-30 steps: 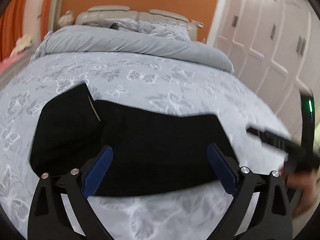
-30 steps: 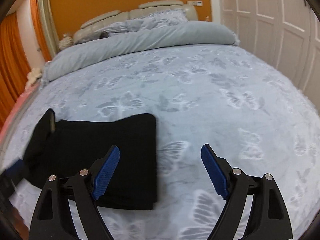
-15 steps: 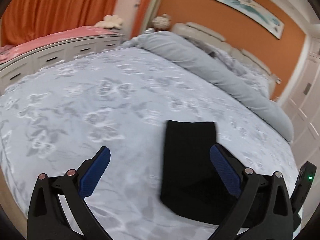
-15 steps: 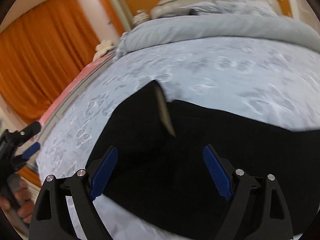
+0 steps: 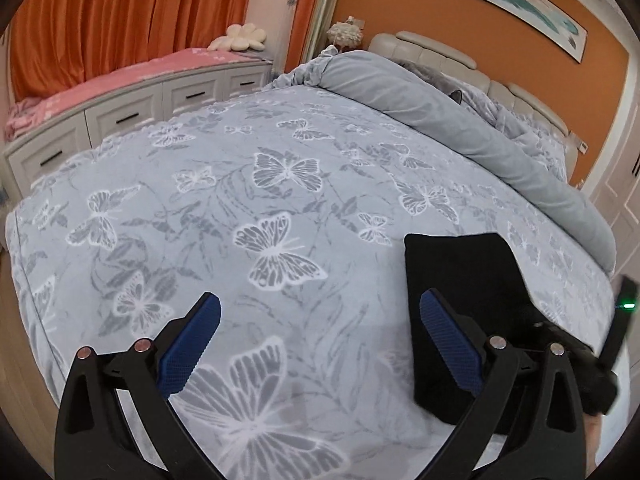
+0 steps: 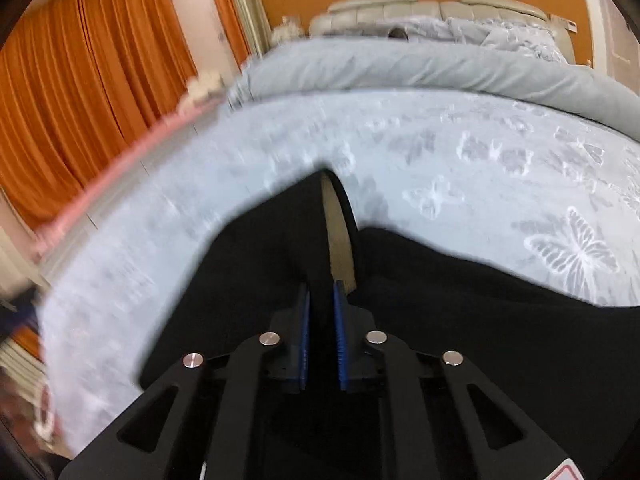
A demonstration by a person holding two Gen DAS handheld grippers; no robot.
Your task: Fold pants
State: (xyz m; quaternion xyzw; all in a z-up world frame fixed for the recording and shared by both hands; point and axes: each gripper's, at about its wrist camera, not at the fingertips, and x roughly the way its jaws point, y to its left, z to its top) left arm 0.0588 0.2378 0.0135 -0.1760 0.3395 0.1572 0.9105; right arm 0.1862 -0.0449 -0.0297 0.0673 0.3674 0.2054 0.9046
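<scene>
The black pants (image 5: 464, 268) lie on the butterfly-print bedspread (image 5: 280, 184), at the right of the left wrist view. My left gripper (image 5: 316, 340) is open and empty, above the bedspread to the left of the pants. In the right wrist view the pants (image 6: 480, 320) fill the lower half, with a raised fold showing a tan inner band (image 6: 338, 236). My right gripper (image 6: 321, 320) is shut on that raised fold of the pants. The right gripper also shows at the right edge of the left wrist view (image 5: 580, 356).
A rolled grey duvet (image 5: 460, 120) and padded headboard (image 5: 432, 52) lie at the far end of the bed. A white drawer unit (image 5: 120, 116) with a pink cover and orange curtains (image 5: 120, 20) stand to the left. White wardrobe doors (image 5: 616, 184) are at right.
My right gripper has moved down onto the pants and shut on the raised fold. My left gripper has swung left, off the pants, and stays open.
</scene>
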